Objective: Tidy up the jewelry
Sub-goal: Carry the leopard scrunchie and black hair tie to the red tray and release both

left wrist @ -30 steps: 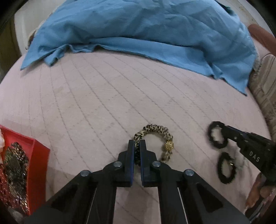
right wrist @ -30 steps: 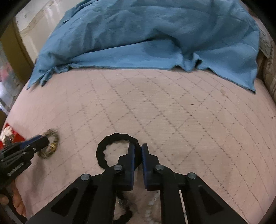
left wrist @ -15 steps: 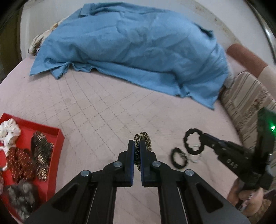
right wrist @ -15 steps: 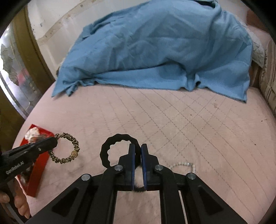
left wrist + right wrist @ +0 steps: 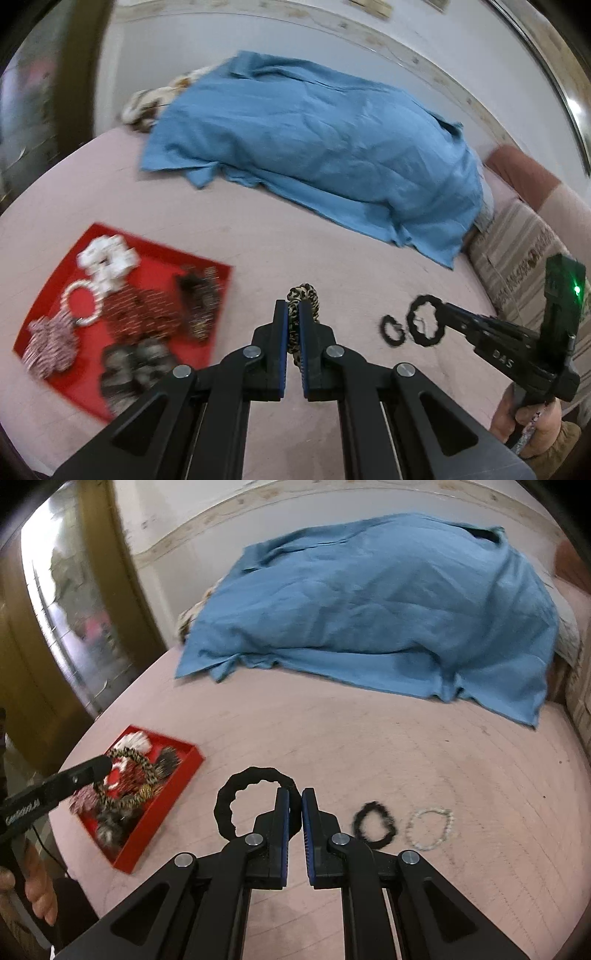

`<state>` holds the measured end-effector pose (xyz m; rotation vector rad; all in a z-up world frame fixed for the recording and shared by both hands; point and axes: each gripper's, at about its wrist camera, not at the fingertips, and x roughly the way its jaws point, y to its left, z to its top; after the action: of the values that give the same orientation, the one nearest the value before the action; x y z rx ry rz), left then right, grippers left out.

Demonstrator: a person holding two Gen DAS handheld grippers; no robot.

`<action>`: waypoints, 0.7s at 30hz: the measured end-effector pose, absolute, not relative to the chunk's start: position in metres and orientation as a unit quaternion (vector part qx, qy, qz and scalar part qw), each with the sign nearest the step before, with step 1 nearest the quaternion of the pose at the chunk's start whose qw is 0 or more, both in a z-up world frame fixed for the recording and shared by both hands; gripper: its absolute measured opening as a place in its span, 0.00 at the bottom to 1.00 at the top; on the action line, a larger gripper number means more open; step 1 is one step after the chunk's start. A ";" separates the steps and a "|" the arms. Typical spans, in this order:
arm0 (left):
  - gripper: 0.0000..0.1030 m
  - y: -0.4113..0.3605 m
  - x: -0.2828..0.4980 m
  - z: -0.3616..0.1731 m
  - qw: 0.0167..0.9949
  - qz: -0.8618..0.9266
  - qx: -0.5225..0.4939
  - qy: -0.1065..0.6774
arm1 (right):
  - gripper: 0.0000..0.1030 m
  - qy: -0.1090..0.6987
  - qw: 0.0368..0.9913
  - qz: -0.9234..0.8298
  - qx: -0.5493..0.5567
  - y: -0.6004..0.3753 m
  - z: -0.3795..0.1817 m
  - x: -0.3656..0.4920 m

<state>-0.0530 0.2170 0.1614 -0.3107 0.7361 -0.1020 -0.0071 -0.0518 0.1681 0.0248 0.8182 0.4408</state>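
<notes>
Black plastic jaws with blue pads make up the left gripper, low in the middle of the left wrist view, and they are pinched tight on a soft leopard-print fabric bracelet. That bracelet sticks up past the pads, edge-on, so it looks thin and ropey. In the right wrist view the same bracelet shows as a full ring at the left, in front of the tray.

Low in the middle of the right wrist view, the right gripper is squeezed shut on a wavy black fabric ring. This ring is bumpy along its edge and hangs out to the left of the pads.

A flat red tray with low walls lies on the pink quilted bed cover at the lower left of the left wrist view. Inside it is a blurry pile of jewelry: a white fluffy piece, a white beaded ring, and dark sparkly pieces.

On the cover at the lower right of the right wrist view lie a small fuzzy black band and, just beside it, a pale beaded bracelet. Both are round and flat.

A big wrinkly blue cloth is heaped across the top of both views.
</notes>
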 end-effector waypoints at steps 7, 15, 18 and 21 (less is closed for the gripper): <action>0.05 0.303 -0.079 0.140 0.913 0.013 -0.214 0.348 | 0.08 0.401 0.881 0.248 -0.032 0.004 0.168 -0.022; 0.05 0.372 -0.094 0.104 0.896 0.051 -0.267 0.351 | 0.08 0.416 0.859 0.289 -0.075 0.085 0.157 -0.021; 0.05 0.384 -0.097 0.092 0.892 0.057 -0.275 0.355 | 0.08 0.419 0.851 0.303 -0.093 0.118 0.153 -0.018; 0.05 0.390 -0.096 0.083 0.888 0.052 -0.282 0.359 | 0.08 0.416 0.846 0.315 -0.106 0.151 0.153 -0.011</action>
<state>-0.0961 0.3900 0.0827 -0.5852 0.7455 0.1071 -0.0106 0.1511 0.1526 -0.2235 0.8779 0.6649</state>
